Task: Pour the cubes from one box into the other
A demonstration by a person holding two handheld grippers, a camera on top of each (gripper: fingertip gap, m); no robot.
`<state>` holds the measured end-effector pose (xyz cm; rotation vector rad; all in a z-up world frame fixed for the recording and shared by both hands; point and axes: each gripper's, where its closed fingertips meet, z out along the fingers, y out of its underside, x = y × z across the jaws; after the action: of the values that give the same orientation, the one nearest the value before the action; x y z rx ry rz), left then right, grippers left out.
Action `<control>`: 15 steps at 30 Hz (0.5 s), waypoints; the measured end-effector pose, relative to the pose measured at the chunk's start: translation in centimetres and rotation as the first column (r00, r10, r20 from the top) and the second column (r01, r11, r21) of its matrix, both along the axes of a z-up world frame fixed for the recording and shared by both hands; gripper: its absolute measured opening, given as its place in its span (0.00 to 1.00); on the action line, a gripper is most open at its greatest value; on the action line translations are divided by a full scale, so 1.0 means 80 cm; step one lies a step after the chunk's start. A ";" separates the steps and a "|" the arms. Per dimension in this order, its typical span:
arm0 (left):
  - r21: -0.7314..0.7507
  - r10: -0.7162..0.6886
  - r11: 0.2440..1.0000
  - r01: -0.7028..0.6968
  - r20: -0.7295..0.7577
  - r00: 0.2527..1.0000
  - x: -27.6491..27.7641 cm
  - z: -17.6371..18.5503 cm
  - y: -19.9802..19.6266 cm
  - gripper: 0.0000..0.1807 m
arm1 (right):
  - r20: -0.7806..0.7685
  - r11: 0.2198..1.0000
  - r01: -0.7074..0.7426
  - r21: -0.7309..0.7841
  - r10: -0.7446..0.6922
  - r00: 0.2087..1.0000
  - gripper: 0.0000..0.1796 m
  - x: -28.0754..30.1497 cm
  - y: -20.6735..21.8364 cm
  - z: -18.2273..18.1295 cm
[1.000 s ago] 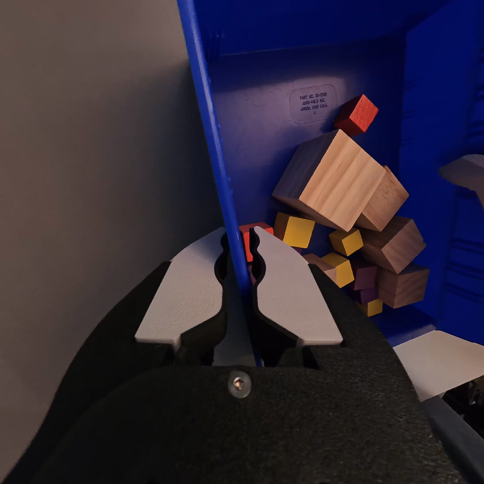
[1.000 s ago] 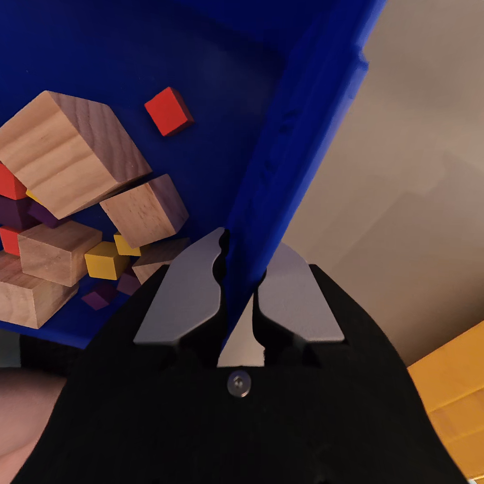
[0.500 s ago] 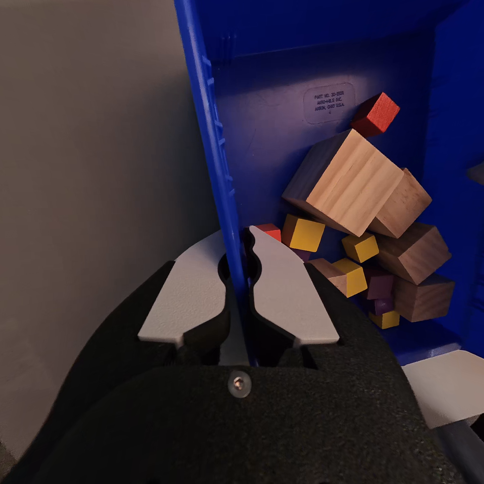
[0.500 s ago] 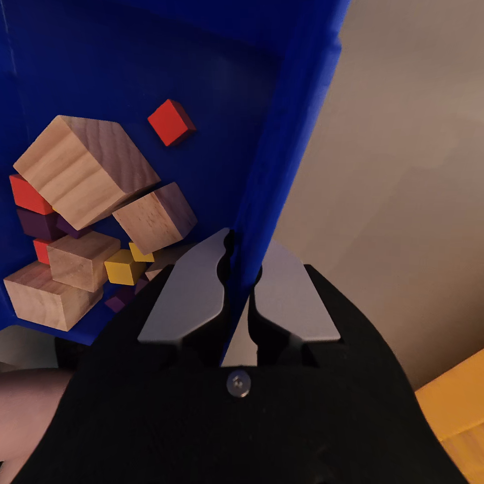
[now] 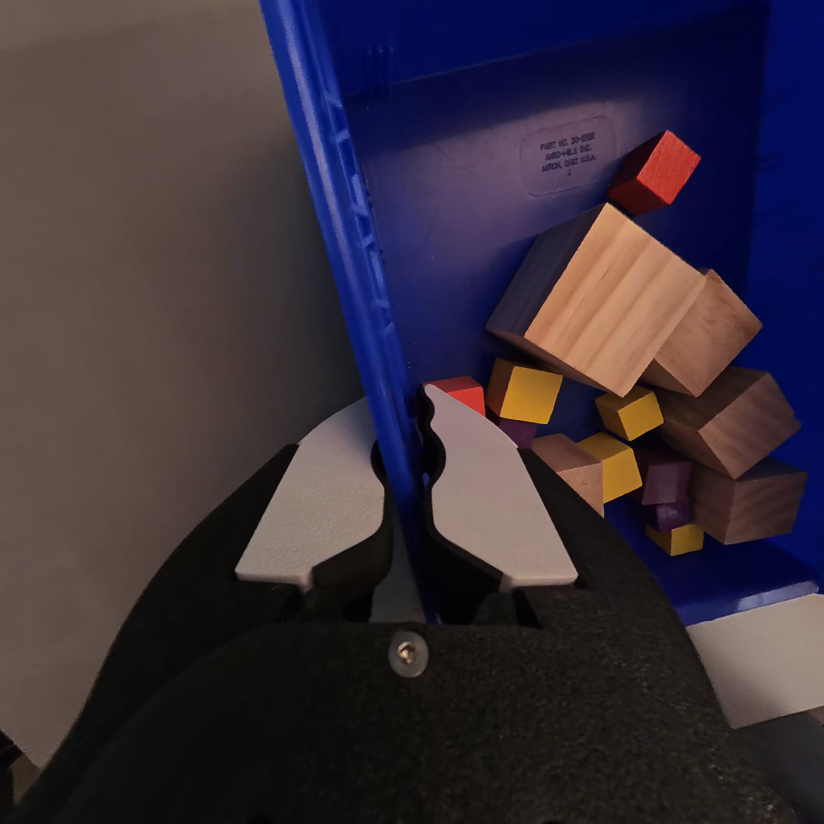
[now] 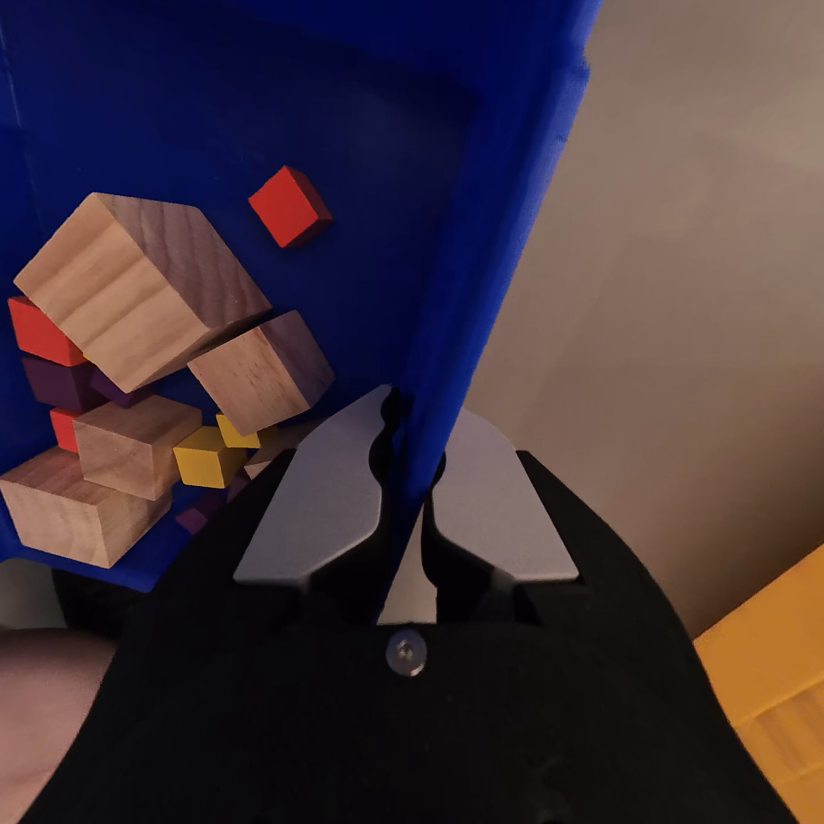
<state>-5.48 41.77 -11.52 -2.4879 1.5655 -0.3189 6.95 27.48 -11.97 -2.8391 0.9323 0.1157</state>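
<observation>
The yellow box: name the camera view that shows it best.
The right wrist view. Only there does the yellow box appear, as a corner at the lower right edge, beyond the right tongs clamped on the blue plastic bin. The left wrist view shows none of it.

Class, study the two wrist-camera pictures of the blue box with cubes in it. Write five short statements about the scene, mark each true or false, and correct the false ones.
1. The left gripper has its jaws clamped on a wall of the blue box. True.
2. The right gripper hangs open, away from the box. False: its jaws are shut on the box's other wall.
3. The blue box is empty. False: wooden and coloured cubes lie piled inside it.
4. A small red cube lies apart from the pile, above the large wooden cube. True.
5. All the small cubes are yellow. False: some are red, some purple, such as the purple cube.
</observation>
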 end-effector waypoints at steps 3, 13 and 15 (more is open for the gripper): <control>-0.006 -0.061 0.998 0.060 -0.037 0.997 0.011 0.001 -0.006 0.05 | -0.043 0.999 0.036 0.008 -0.036 0.998 0.04 0.007 -0.010 0.000; -0.098 -0.144 0.985 0.140 -0.036 0.989 0.071 0.032 -0.062 0.04 | 0.000 0.993 0.112 0.046 -0.112 0.994 0.03 0.055 -0.072 0.041; -0.073 -0.164 0.983 0.166 0.022 0.986 0.093 0.048 -0.075 0.04 | 0.030 0.990 0.130 0.057 -0.132 0.991 0.03 0.071 -0.087 0.066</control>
<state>1.96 35.80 -7.71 -2.4073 1.7896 -0.4274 12.64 20.51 -6.72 -2.7118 1.0872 0.0770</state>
